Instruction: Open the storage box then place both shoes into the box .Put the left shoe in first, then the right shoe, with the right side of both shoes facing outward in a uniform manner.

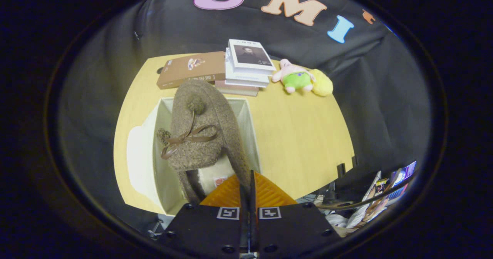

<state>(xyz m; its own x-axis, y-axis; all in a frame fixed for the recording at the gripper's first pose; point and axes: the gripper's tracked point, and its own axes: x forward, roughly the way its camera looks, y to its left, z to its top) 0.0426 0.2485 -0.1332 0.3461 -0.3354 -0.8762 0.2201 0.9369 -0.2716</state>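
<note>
The tool (pixel 248 182) has a black body with round screws, two square black-and-white markers, and ridged, wedge-shaped fingers (pixel 227 193).

The shoe (pixel 202 136) hangs over the open storage box (pixel 163 174) on the table (pixel 300 136); books (pixel 231 68) lie beyond.

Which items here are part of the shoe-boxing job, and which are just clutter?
Job: brown shoe pinched at its heel rim by the gripper, jaws shut on it; open white box beneath.
Clutter: books, plush toys on the table.
</note>
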